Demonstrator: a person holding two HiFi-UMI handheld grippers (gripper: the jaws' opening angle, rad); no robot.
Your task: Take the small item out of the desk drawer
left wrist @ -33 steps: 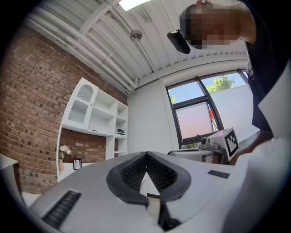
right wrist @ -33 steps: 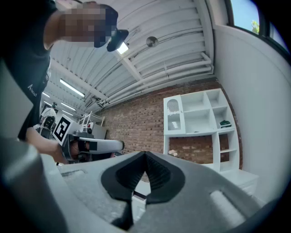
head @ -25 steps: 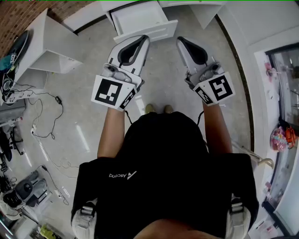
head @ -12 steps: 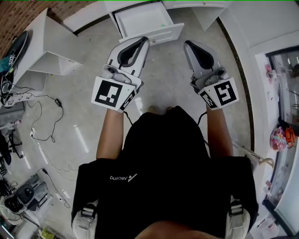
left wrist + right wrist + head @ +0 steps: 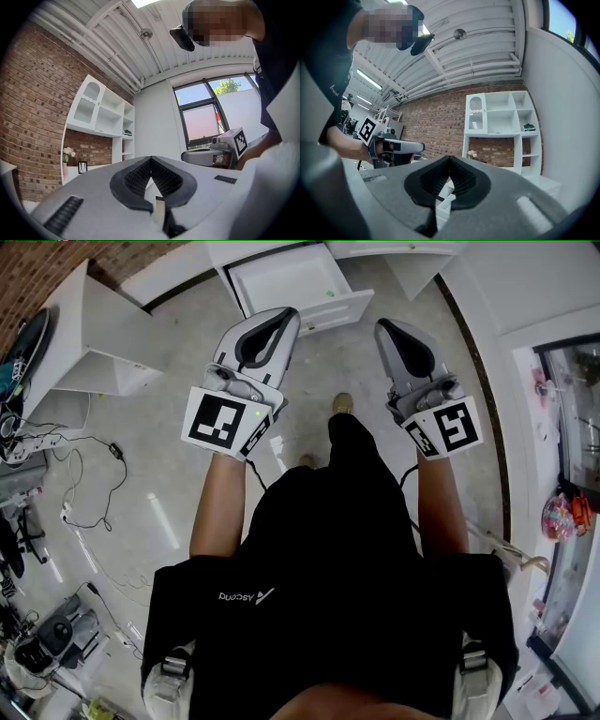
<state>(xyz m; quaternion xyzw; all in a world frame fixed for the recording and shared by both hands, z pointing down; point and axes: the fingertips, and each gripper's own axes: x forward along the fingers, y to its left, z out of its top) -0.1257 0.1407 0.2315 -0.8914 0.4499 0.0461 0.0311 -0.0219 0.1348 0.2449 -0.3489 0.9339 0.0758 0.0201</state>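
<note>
The white desk drawer (image 5: 281, 282) stands pulled open at the top of the head view. A tiny greenish item (image 5: 330, 293) lies inside near its front right corner. My left gripper (image 5: 291, 315) is held just short of the drawer's front, jaws closed together with nothing between them. My right gripper (image 5: 382, 326) hovers to the right of the drawer front, also shut and empty. In the left gripper view the left gripper (image 5: 151, 159) points up at the room, with the right gripper (image 5: 211, 157) beside it. In the right gripper view, the right gripper (image 5: 450, 158) shows its tips meeting.
A white shelf unit (image 5: 94, 334) stands at the left, with cables (image 5: 84, 474) and gear on the floor below it. The white desk body (image 5: 525, 287) runs along the right. The person's foot (image 5: 342, 401) is stepped forward between the grippers.
The person has stepped forward, one foot now ahead between the grippers. The drawer has shifted right and lower in view, and both grippers sit closer to its front. Jaws stay shut.
</note>
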